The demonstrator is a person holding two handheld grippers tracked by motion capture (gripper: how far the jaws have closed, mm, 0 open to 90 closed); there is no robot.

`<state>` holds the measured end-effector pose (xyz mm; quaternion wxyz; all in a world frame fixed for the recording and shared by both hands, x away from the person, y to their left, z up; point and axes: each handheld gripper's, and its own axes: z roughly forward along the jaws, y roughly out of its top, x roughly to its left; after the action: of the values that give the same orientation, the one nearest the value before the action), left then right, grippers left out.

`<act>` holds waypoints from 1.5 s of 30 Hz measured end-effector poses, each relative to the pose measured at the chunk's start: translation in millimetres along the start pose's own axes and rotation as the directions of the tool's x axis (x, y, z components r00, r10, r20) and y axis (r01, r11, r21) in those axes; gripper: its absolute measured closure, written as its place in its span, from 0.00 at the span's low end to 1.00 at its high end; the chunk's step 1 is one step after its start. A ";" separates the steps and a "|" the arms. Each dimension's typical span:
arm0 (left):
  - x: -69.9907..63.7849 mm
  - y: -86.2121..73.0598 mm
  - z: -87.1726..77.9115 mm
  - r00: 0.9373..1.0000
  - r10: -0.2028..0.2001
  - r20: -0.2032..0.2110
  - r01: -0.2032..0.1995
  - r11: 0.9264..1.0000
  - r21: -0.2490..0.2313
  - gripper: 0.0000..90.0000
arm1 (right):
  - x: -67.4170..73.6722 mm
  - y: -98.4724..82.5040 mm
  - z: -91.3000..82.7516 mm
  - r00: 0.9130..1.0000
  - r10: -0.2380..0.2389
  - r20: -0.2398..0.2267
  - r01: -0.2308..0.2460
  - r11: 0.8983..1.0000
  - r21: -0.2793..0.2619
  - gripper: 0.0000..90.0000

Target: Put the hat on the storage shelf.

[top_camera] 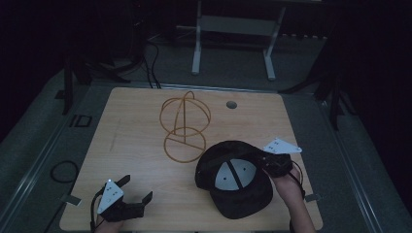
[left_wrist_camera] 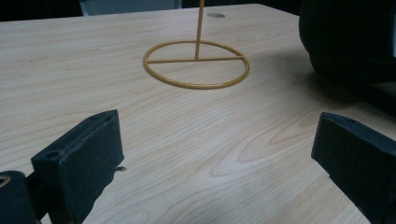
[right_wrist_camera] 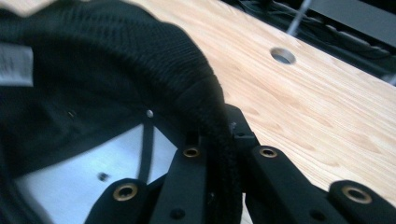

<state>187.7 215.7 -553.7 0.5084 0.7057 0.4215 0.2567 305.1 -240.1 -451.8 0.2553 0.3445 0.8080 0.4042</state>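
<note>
The high view is dim with dark surroundings, while both gripper views are brighter, with the cap (right_wrist_camera: 116, 70) blurred close up.

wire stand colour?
Mustard yellow. The wire stand shows it best in the left gripper view.

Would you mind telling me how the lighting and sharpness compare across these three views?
High view: dim and underexposed, the surroundings nearly black, though the table and wire stand read clearly. Left gripper view: brighter and fairly sharp, the black cap casting a soft shadow on the wood. Right gripper view: the cap's near inside is blurred, while its rim by the right gripper is sharper.
</note>
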 end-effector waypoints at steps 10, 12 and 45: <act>-10.8 2.3 2.8 0.999 0.020 0.045 -0.020 1.000 -0.002 0.03 | -0.4 25.1 -26.3 1.000 0.010 -0.004 -0.011 0.994 -0.110 0.98; -13.5 3.0 2.8 0.999 0.030 0.035 -0.030 1.000 -0.010 0.03 | -1.8 30.1 -30.3 1.000 0.010 0.000 -0.010 0.992 -0.126 0.98; -90.1 53.8 74.8 0.950 0.116 0.291 -0.110 0.993 -0.036 0.08 | -9.5 63.6 -70.4 0.996 0.083 0.030 -0.070 0.952 -0.299 0.98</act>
<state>218.6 94.2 -523.7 0.5565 0.7539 0.2980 0.1820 284.8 -253.2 -359.6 0.3054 0.3416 0.7184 0.5235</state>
